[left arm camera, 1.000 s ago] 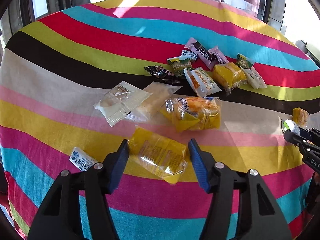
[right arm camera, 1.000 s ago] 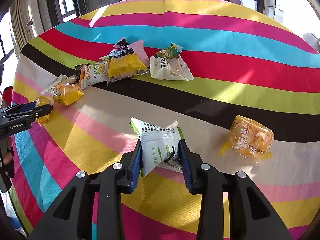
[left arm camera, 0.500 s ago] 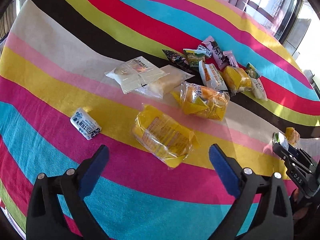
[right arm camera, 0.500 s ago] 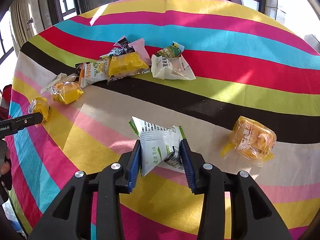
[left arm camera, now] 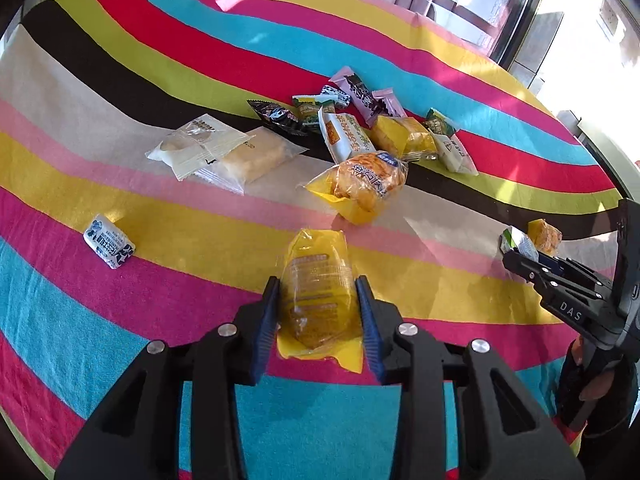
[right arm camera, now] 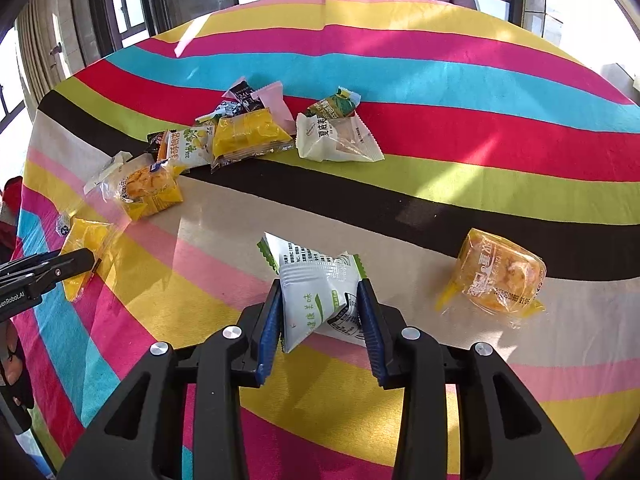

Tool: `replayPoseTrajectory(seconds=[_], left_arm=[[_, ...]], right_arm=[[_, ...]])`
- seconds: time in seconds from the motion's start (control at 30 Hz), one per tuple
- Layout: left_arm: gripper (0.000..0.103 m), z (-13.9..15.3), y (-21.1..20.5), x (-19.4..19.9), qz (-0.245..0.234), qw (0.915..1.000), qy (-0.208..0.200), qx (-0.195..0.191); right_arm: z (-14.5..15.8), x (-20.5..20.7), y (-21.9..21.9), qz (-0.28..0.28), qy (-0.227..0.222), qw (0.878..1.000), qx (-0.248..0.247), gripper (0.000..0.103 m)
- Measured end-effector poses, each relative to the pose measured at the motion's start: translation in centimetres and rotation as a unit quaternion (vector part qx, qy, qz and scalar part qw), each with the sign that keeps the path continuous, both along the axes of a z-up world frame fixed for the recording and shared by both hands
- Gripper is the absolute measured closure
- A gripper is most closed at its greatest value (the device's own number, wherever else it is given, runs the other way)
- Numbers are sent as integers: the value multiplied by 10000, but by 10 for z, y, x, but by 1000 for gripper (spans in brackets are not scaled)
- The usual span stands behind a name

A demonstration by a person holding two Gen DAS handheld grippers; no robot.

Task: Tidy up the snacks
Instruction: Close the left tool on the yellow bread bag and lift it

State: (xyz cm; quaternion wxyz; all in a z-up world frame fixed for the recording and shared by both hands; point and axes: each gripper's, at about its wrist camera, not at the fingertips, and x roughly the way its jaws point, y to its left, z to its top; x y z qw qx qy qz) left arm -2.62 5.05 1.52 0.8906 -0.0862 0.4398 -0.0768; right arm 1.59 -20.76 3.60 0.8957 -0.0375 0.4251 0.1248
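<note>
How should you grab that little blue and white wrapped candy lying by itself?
Grip the small blue-and-white wrapped candy across its short sides, coming straight down from above. It lies flat and alone on the striped tablecloth, so nothing blocks the fingers; its narrow width probably fits between them best.

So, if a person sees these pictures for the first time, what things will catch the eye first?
First the striped tablecloth, bright bands running across the whole table. Next, each gripper with a snack between its blue pads: the left gripper, its jaws closing, on a yellow cake packet, and the right gripper on a white and green packet. Beyond them a heap of mixed snacks lies along the black stripe.
</note>
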Motion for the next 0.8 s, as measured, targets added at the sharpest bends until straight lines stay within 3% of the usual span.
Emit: replayPoseTrajectory(seconds=[0.23, 0.33, 0.5, 0.8], left_arm=[[65, -1, 27, -25, 306, 9993, -19, -209], [65, -1, 35, -29, 411, 9988, -29, -251], [65, -2, 40, -32, 432, 9984, -79, -353], [65, -4, 47, -44, 403, 9978, -180, -502]], right_arm=[[5, -7, 0, 76, -64, 9998, 147, 68], [6, -17, 4, 187, 84, 9982, 562, 68], [11, -39, 33, 545, 114, 9955, 773, 68], [19, -60, 86, 1181, 103, 9906, 686, 68]])
